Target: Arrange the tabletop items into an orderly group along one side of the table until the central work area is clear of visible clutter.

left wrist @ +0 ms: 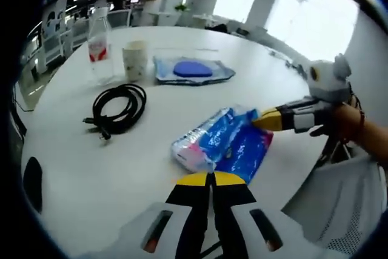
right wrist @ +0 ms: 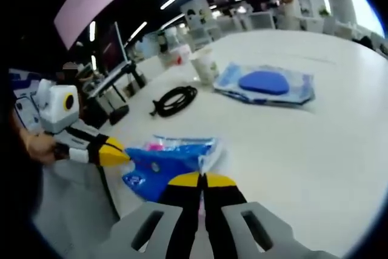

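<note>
I can read no text anywhere. The blue packet ahead of my left jaws, toward one o'clock, carries print, but it is only a blur of blue, white and pink. The water bottle off at eleven o'clock wears a red and white label, too small and soft to make out.

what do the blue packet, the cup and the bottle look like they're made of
Blue packet: thin glossy plastic film, crinkled, with highlights. Cup: probably paper, matte, pale and printed. Bottle: clear plastic, see-through with a red label, though glass can't be ruled out.
</note>
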Tool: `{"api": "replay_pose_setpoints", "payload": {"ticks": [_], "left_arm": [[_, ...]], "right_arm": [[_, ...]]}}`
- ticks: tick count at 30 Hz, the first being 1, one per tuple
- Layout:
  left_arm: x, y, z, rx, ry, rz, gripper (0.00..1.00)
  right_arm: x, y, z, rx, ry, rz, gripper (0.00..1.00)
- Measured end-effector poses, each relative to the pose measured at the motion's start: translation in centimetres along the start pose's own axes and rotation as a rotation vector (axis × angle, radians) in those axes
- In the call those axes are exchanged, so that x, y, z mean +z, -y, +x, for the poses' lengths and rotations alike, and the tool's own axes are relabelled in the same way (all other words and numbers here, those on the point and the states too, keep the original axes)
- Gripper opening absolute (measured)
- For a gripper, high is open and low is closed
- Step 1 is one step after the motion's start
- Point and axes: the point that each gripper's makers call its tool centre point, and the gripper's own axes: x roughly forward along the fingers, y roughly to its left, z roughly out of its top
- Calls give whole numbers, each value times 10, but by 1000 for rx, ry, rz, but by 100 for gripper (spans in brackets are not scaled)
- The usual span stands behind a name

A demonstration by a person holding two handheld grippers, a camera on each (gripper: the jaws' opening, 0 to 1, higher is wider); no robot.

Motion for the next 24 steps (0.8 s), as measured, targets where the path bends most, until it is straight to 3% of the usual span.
{"api": "replay_pose_setpoints", "payload": {"ticks": [14, 24], "left_arm": [[20, 11, -6, -47, 18, 45, 0], [45, 25, -3, -93, 36, 86, 0]], "right_arm": [[12, 0, -21, -38, 45, 8, 0], [24, 8, -44, -86, 81, 11, 0]]}}
